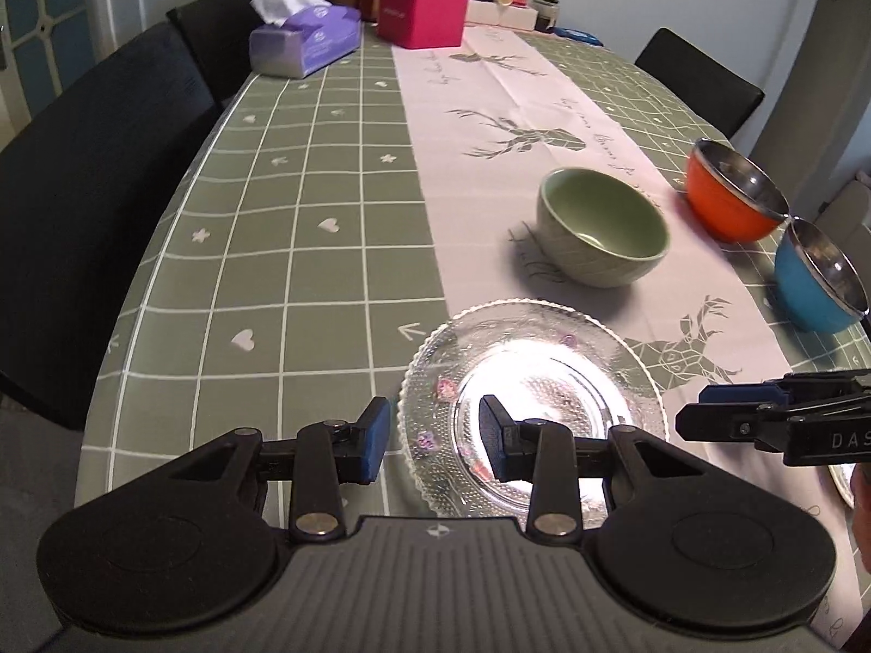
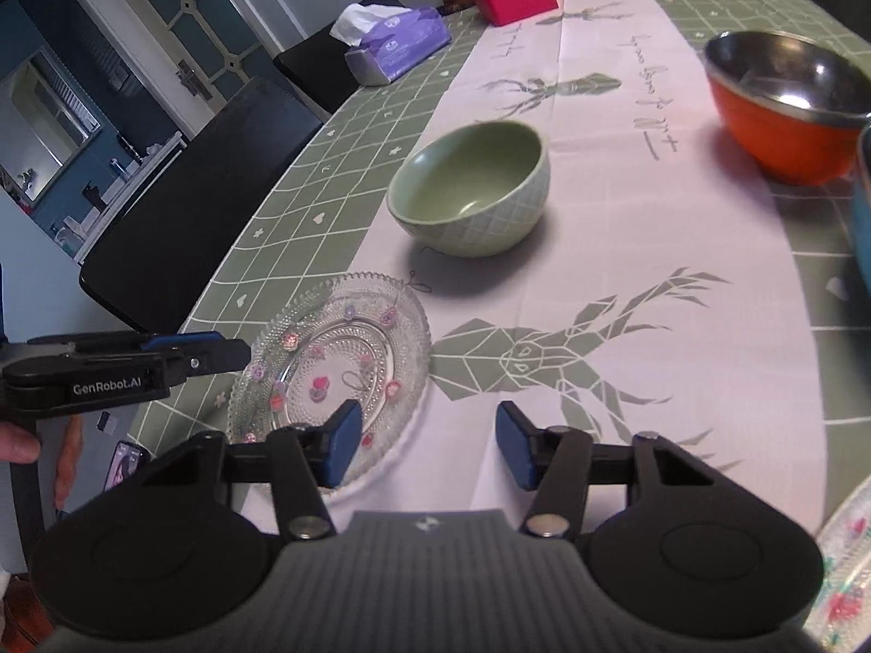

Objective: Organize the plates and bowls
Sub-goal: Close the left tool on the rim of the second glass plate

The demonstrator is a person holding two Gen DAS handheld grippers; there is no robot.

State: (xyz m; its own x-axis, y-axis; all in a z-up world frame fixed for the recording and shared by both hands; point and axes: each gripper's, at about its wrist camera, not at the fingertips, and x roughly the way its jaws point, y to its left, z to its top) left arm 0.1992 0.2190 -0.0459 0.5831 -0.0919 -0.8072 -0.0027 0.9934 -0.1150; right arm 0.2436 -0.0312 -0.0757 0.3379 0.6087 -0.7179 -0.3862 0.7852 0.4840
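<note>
Clear glass plate (image 1: 536, 375) with small pink and purple flower dots sits near the table's near edge, half on the green checked tablecloth (image 1: 305, 207), half on the pale runner (image 1: 490, 103) with deer prints. Left gripper (image 1: 435, 438) hovers at the plate's near-left rim, fingers apart, the rim between them; whether either pad touches the glass cannot be told. Right gripper (image 2: 430, 449) is just right of the plate above the runner, fingers apart, nothing between them. Green ceramic bowl (image 1: 601, 228) stands upright on the runner beyond the plate, apart from it. Orange bowl (image 1: 732, 193) and blue bowl (image 1: 816, 283), both steel-lined, stand close together on the right side. Part of a second patterned glass piece (image 2: 841, 571) shows at the right wrist view's lower right edge. Far end: purple tissue box (image 1: 310, 41), pink box (image 1: 422, 11), jars. Dark chairs (image 1: 92, 190) on the left.
</note>
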